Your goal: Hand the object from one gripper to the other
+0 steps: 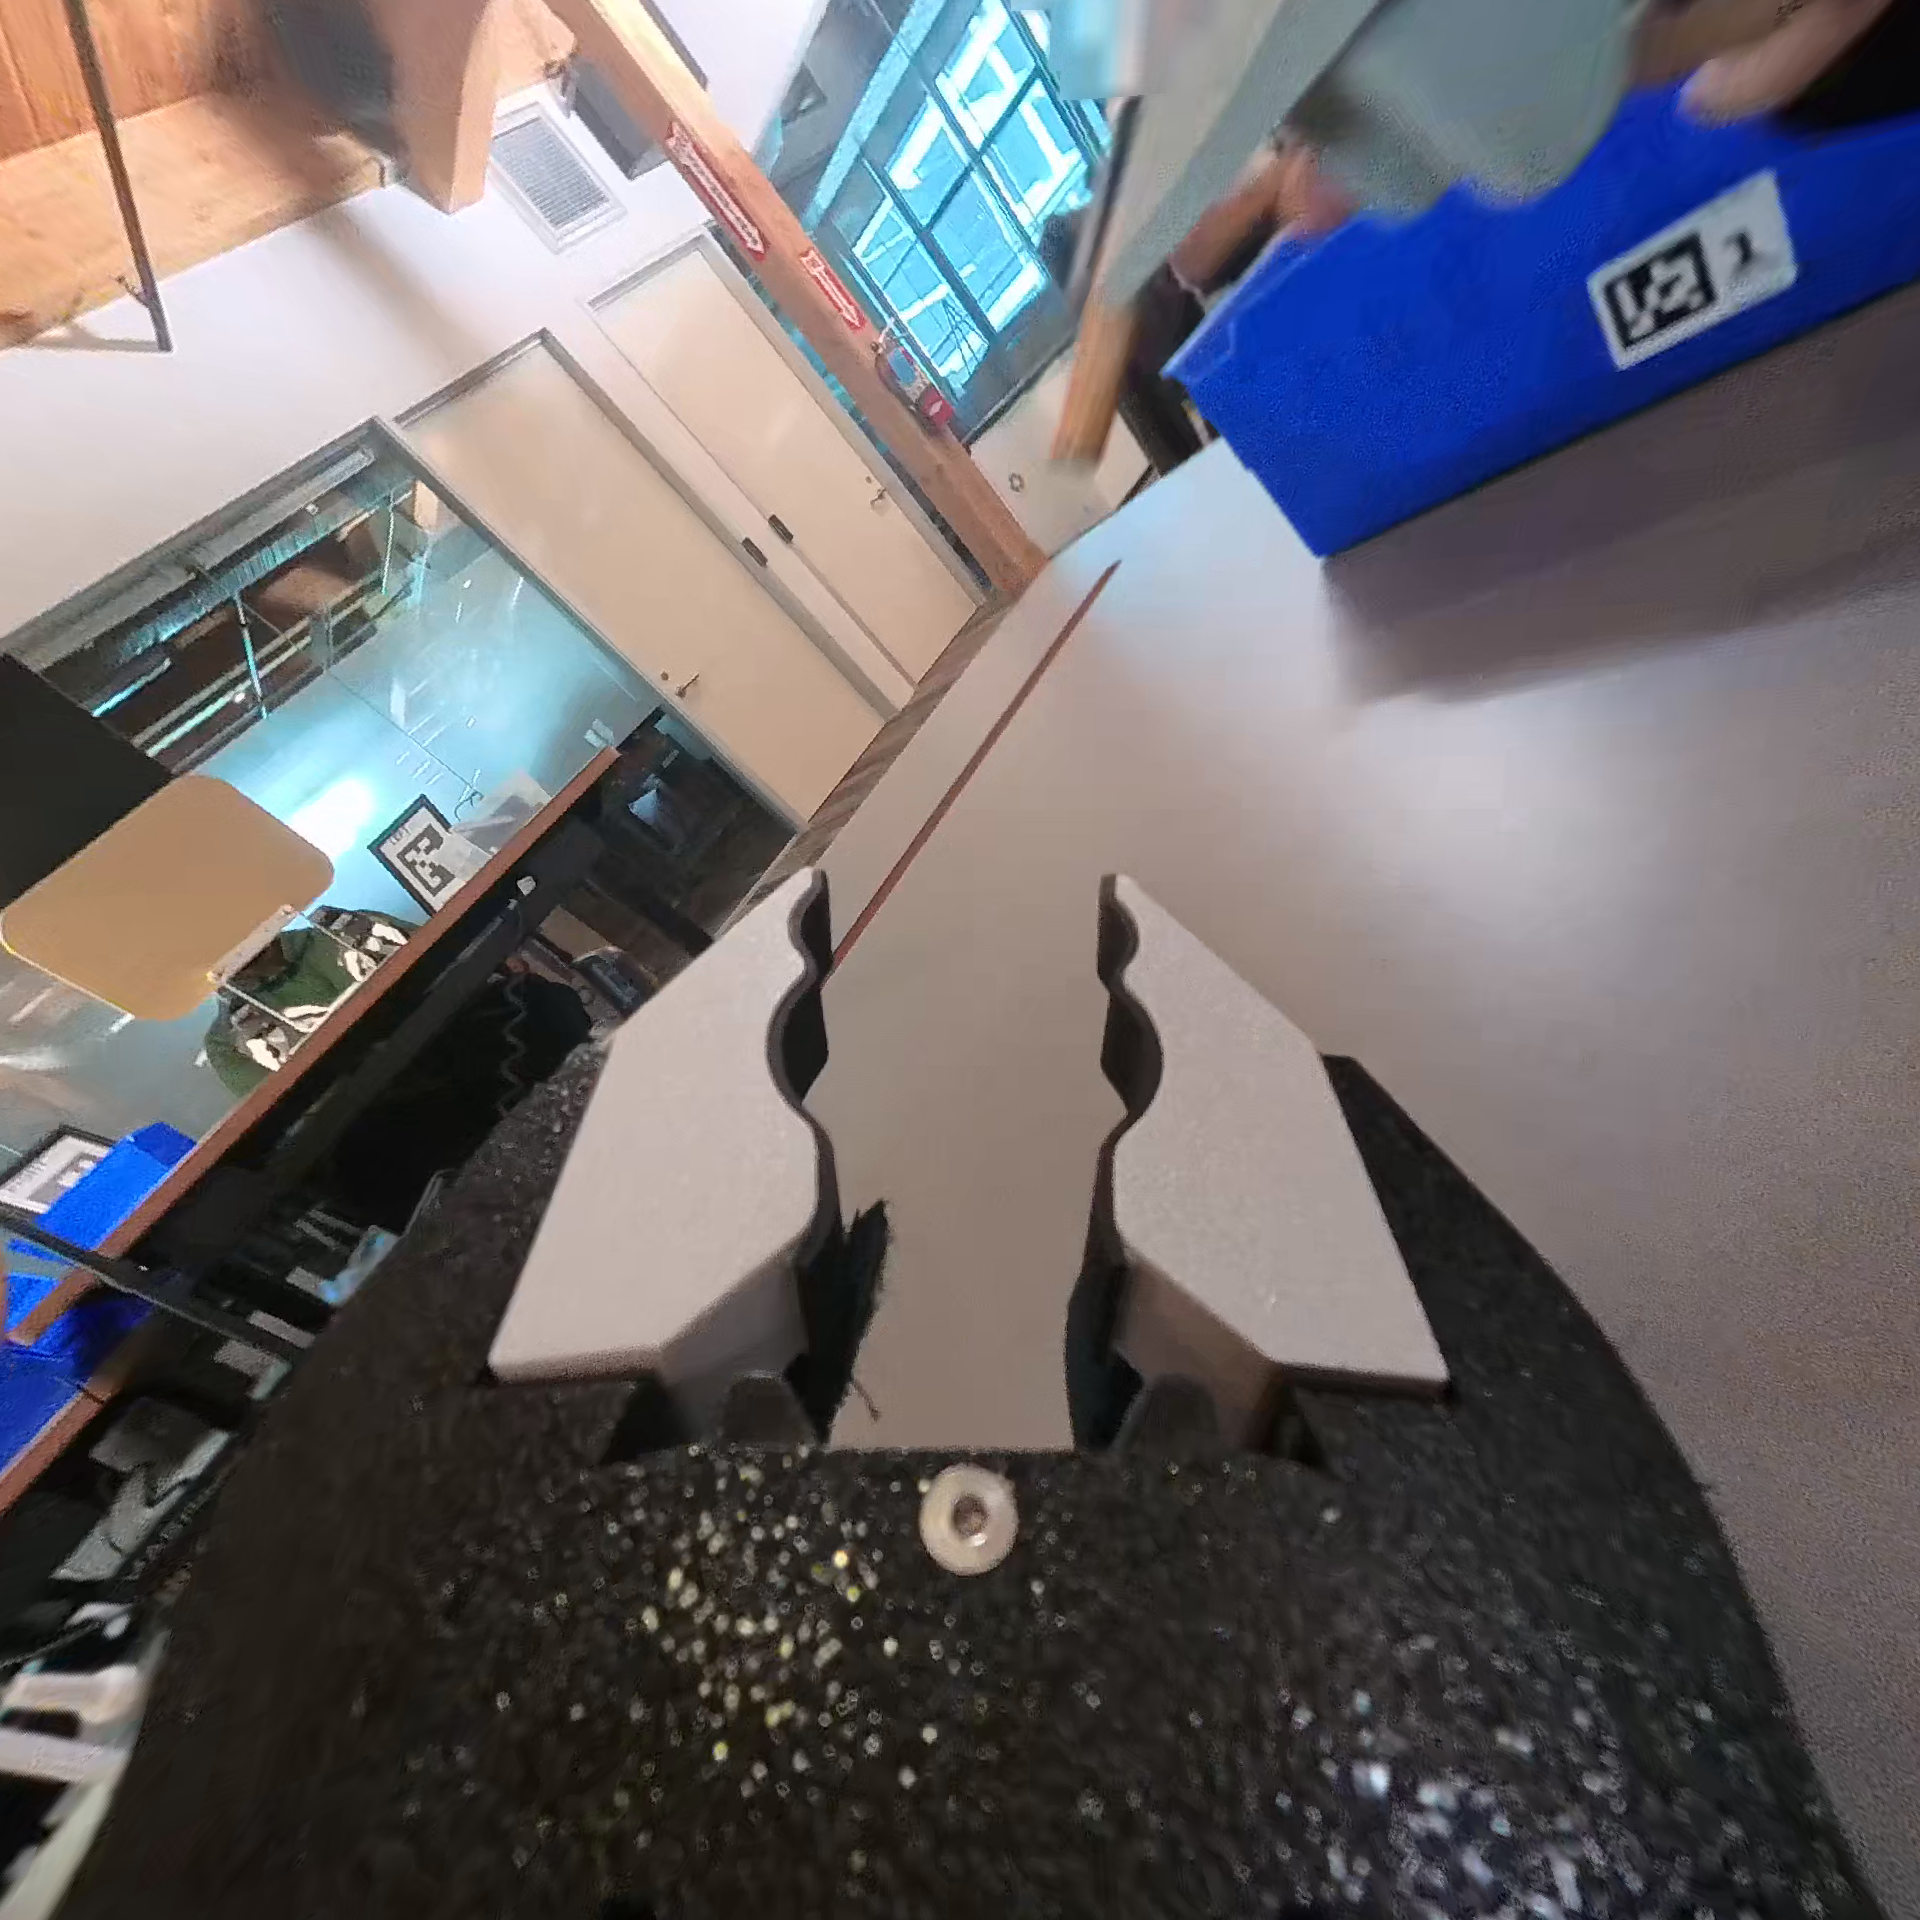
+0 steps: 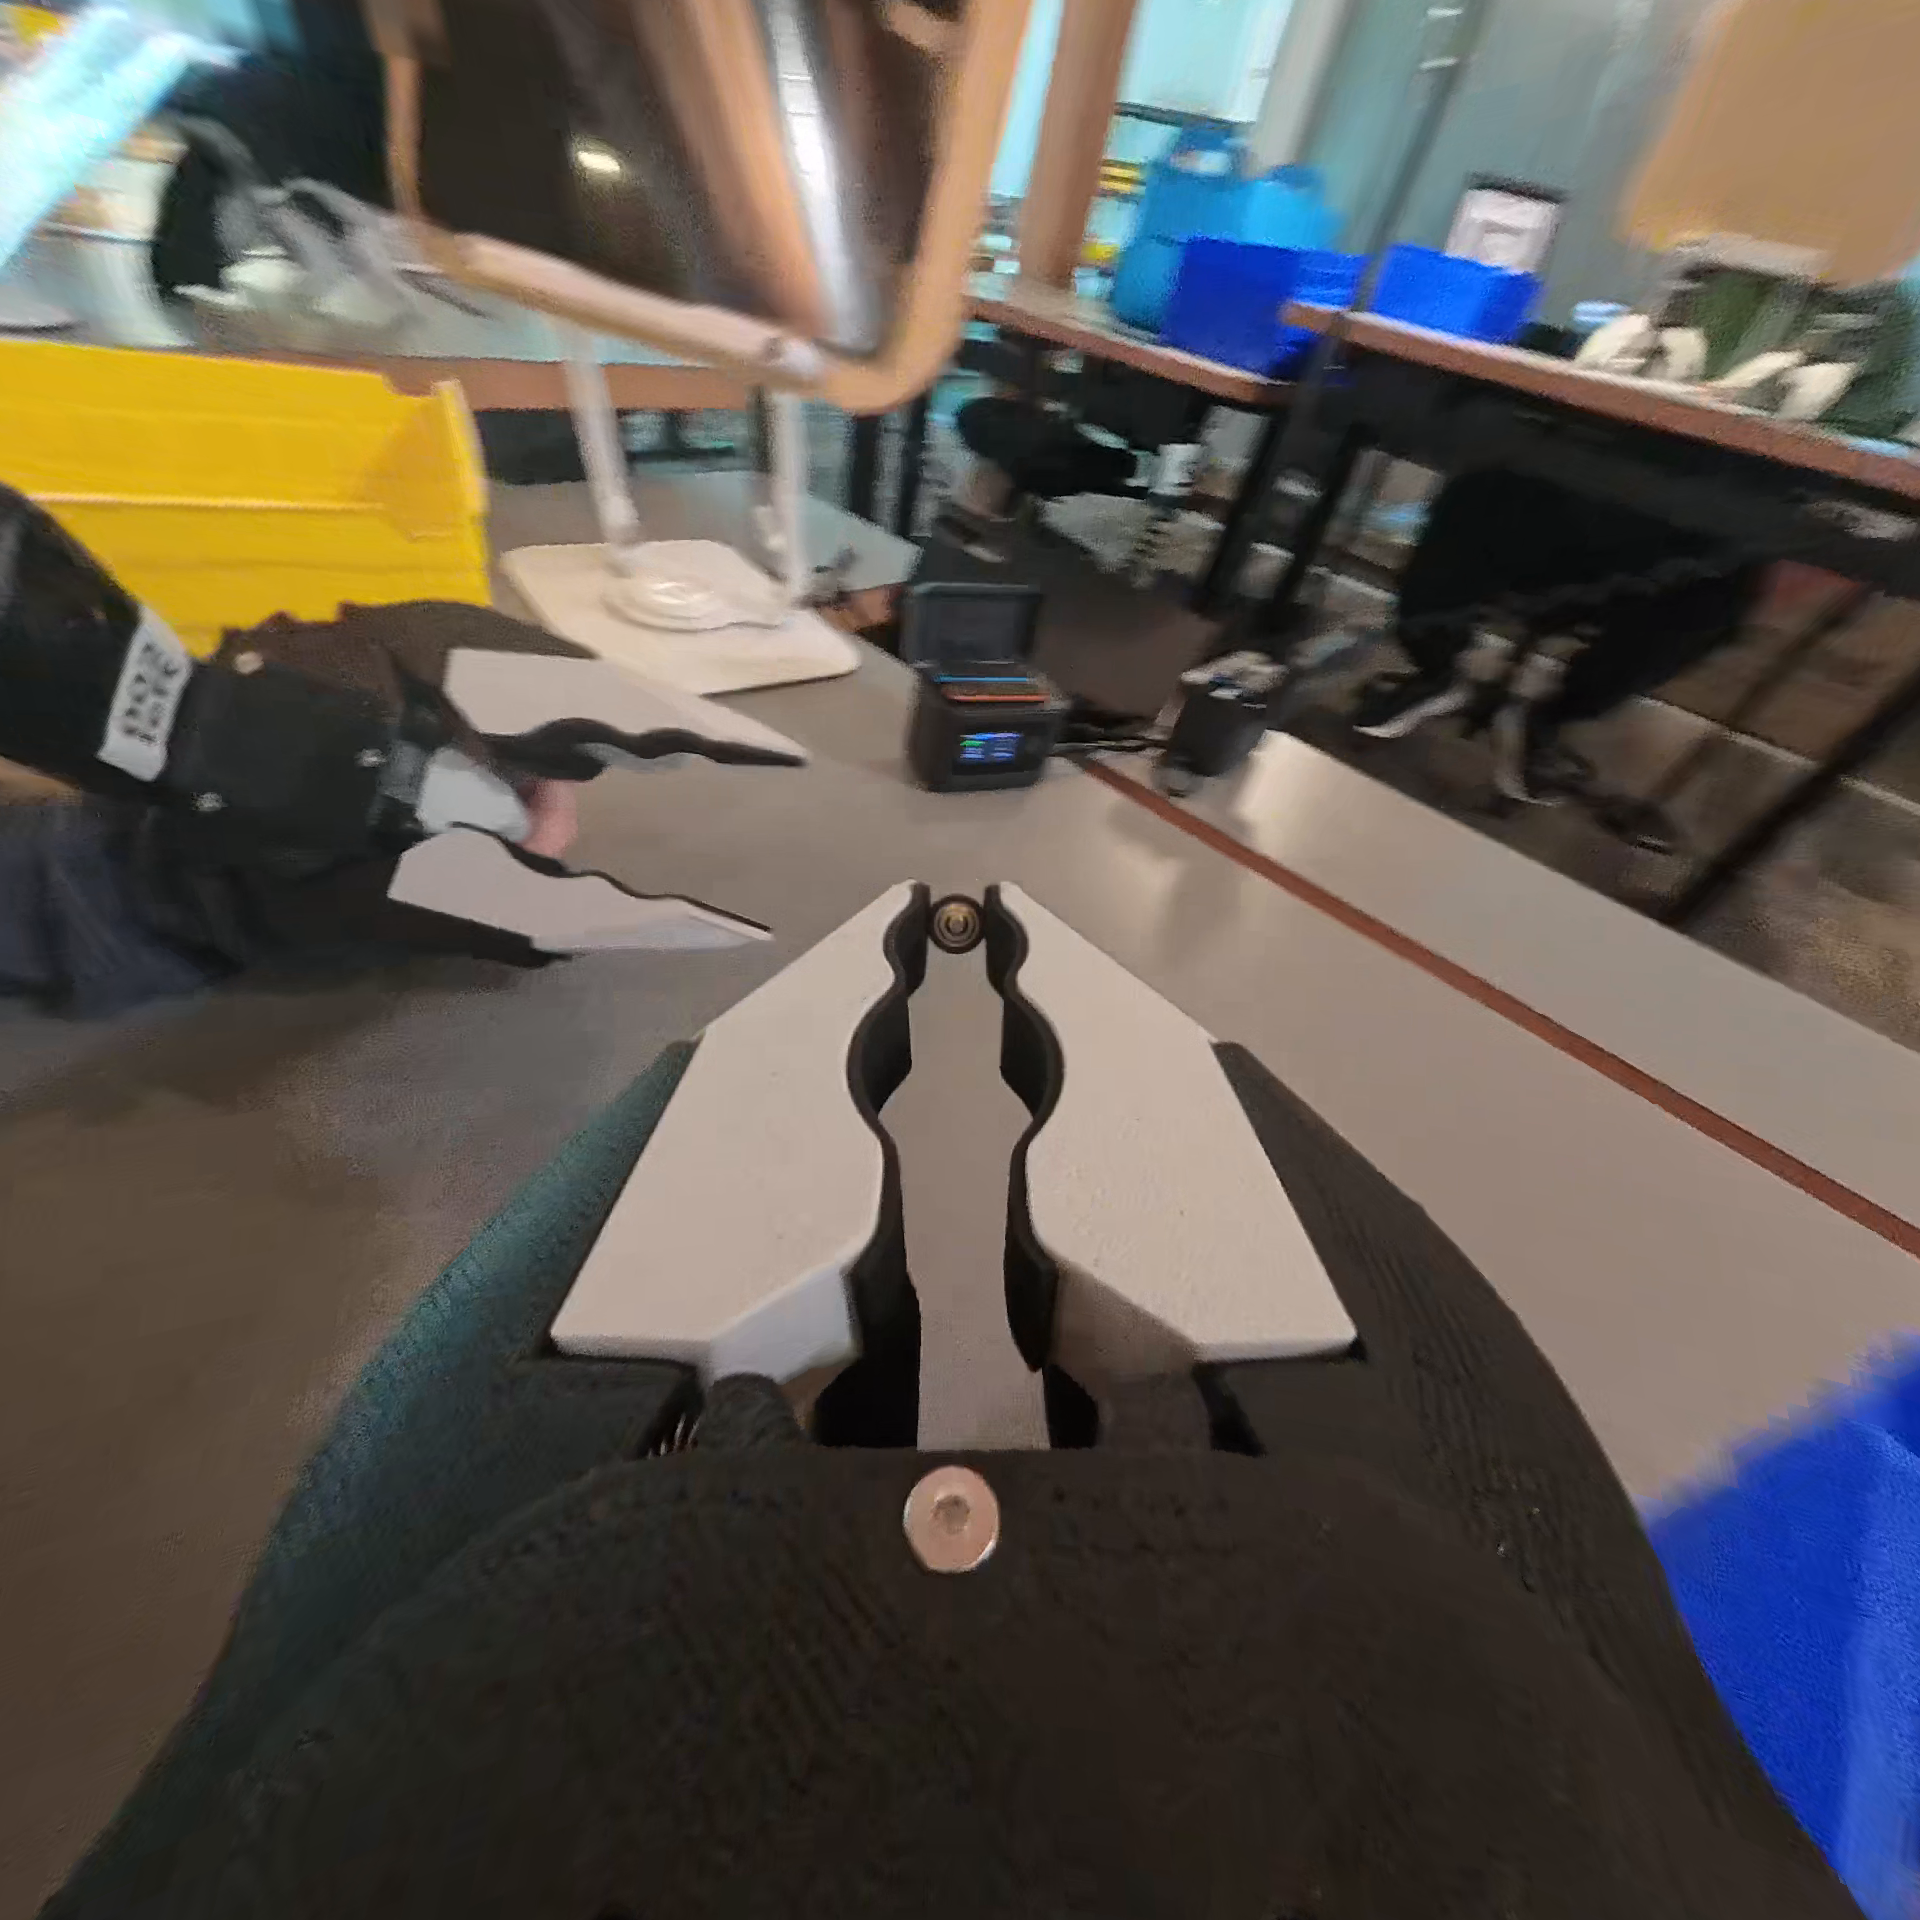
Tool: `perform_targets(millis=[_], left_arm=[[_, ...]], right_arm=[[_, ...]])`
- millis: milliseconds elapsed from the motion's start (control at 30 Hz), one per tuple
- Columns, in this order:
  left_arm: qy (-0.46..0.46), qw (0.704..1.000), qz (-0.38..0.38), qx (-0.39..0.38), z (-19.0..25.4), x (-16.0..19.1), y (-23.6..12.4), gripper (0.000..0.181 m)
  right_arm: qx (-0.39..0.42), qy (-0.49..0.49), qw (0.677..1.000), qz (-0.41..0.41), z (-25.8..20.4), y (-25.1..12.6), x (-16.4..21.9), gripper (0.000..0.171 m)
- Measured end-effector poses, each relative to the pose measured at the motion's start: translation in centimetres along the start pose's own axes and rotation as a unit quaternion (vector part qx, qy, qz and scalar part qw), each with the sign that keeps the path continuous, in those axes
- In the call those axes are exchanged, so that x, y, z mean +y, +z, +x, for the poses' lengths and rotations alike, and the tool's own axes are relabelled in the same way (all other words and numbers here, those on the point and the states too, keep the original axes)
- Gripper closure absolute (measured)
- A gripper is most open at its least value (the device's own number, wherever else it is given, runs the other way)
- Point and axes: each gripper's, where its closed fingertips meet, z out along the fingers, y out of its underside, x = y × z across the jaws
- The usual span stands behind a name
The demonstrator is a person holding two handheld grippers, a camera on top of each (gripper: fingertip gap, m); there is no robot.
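Right claw [image 2: 956, 902] clenched on small round object [image 2: 956, 923], pinched at fingertips above desk [image 2: 1299, 1039]. Left claw [image 2: 769, 831] released, empty, just left of object, tips pointing toward it; long axis cannot tell

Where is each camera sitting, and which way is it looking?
Left wrist view: sits on the left tool, tilted, looking across the grey table toward a blue bin; its fingers are spread, empty.
Right wrist view: sits on the right tool, looking along the table past a yellow bin; its fingertips pinch a small round object, and the left tool shows open beside it.
Both share the table.
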Motion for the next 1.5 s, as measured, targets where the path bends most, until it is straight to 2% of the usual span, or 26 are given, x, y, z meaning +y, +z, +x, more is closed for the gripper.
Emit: perform_targets(millis=[33,167,233,300,433,500,600,667,800,900,967,1033,1133,1200,1267,1400,1500], left_arm=[[-0.010,1.000,0.005,-0.002,-0.2,-0.1,-0.1,0.133],[-0.025,1.000,0.003,0.000,-0.4,0.1,0.1,0.135],[-0.022,1.000,0.002,0.008,-0.1,0.1,0.2,0.137],[-0.017,1.000,0.000,0.010,0.1,0.2,0.2,0.139],[-0.015,1.000,-0.001,0.016,0.4,0.2,0.2,0.144],[-0.015,1.000,-0.002,0.018,0.4,0.3,0.2,0.144],[-0.017,1.000,-0.004,0.022,0.5,0.3,0.3,0.145],[-0.018,1.000,-0.004,0.023,0.5,0.4,0.3,0.146],[-0.018,1.000,-0.005,0.023,0.6,0.4,0.4,0.148],[-0.018,1.000,-0.005,0.023,0.6,0.4,0.3,0.149],[-0.018,1.000,-0.004,0.020,0.5,0.4,0.2,0.151],[-0.021,1.000,-0.003,0.020,0.4,0.4,0.2,0.153],[-0.025,0.999,-0.005,0.019,0.3,0.5,0.2,0.154],[-0.026,0.999,-0.005,0.019,0.3,0.5,0.2,0.156],[-0.028,0.999,-0.008,0.022,0.4,0.5,0.2,0.157],[-0.052,0.998,-0.019,0.024,0.2,0.7,0.3,0.158],[-0.041,0.999,-0.021,-0.014,-1.7,-0.7,-0.2,0.157]], right_arm=[[0.038,0.003,0.999,-0.001,1.1,-1.9,-0.5,0.163],[0.194,0.043,0.980,-0.010,6.4,-9.8,-0.3,0.163],[0.205,0.109,0.972,0.022,7.5,-11.8,-0.6,0.163],[0.257,0.134,0.957,0.011,9.2,-13.6,-0.1,0.163],[0.372,0.095,0.921,-0.063,12.2,-16.9,1.3,0.164],[0.404,0.092,0.904,-0.106,13.3,-17.9,2.5,0.163],[0.415,0.103,0.898,-0.101,13.7,-18.5,2.5,0.144],[0.417,0.098,0.900,-0.084,13.6,-18.6,1.8,0.143],[0.377,0.052,0.925,-0.008,11.5,-16.0,-1.5,0.144],[0.314,0.024,0.945,0.088,8.3,-11.2,-4.1,0.148],[0.295,0.033,0.947,0.120,6.9,-7.3,-3.7,0.154],[0.299,0.005,0.950,0.087,7.1,-3.5,-1.2,0.156],[0.322,-0.045,0.942,0.087,8.2,-0.3,1.5,0.158],[0.340,-0.114,0.929,0.089,7.8,0.5,2.7,0.162],[0.327,-0.171,0.928,0.055,6.9,1.7,3.8,0.166],[0.296,-0.186,0.934,0.075,5.8,2.3,3.4,0.166],[0.295,-0.170,0.938,0.072,6.2,2.3,3.8,0.166]])
